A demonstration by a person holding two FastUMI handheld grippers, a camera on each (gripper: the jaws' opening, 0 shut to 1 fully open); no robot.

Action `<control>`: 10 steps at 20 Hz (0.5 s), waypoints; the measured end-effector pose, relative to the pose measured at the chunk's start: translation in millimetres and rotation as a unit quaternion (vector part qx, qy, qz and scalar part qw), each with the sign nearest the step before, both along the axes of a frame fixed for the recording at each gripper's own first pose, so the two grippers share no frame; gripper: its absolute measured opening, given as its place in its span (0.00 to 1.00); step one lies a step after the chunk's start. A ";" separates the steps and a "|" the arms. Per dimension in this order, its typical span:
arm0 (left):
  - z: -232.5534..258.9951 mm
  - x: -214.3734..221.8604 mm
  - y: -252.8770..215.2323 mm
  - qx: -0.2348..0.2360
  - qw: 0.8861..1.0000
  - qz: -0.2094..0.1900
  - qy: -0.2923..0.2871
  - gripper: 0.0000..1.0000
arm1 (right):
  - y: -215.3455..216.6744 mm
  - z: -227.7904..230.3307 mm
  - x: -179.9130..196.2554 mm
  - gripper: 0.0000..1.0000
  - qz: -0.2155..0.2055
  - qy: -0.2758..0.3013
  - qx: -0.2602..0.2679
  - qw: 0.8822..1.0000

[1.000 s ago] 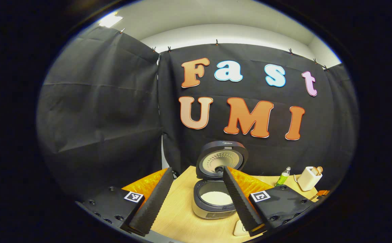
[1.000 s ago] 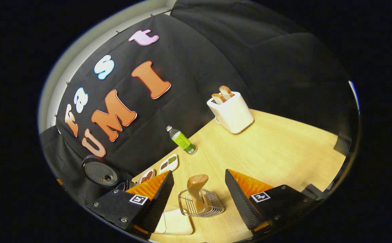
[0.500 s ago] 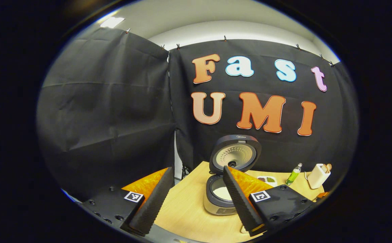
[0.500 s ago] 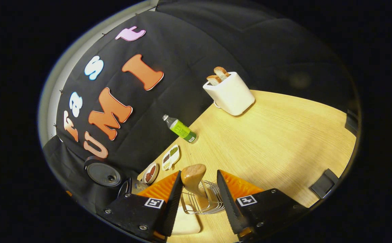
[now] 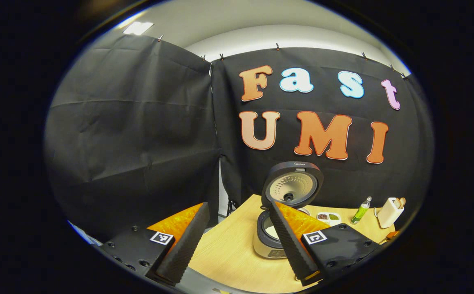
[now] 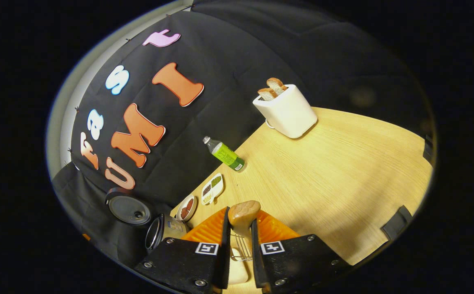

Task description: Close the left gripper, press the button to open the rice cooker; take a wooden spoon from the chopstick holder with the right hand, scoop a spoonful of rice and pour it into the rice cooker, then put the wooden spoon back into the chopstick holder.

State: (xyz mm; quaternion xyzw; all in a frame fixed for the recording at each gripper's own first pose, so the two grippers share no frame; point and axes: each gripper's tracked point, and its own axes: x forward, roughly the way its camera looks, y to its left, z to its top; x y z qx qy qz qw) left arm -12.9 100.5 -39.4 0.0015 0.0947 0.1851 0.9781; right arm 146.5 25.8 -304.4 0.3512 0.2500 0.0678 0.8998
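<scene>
Your right hand-held gripper (image 6: 239,241) has just clamped its fingers onto the pale wooden spoon handle (image 6: 243,212) standing in the wire chopstick holder (image 6: 241,252) near the worktop's (image 6: 343,175) front edge, so lift next. Your left hand-held gripper (image 5: 237,241) hangs open, pulled back from the grey rice cooker (image 5: 276,241), lid up.

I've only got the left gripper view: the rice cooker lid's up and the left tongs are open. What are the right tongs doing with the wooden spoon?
Observer: The right tongs are shut on the wooden spoon, just under its rounded top end.
Operator: Is it out of the chopstick holder?
Observer: I can't tell. The wire chopstick holder sits right below the grip.
</scene>
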 end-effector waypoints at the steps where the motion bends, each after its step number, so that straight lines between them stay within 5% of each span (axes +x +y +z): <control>1: 2.2 0.0 1.1 0.001 1.000 0.000 -0.002 0.97 | 2.5 0.6 0.7 0.21 0.004 -0.002 -0.010 1.000; 10: 11.4 20.1 19.7 -0.017 0.999 -0.040 -0.021 0.97 | 25.9 87.3 -24.4 0.19 0.029 -0.087 -0.132 0.987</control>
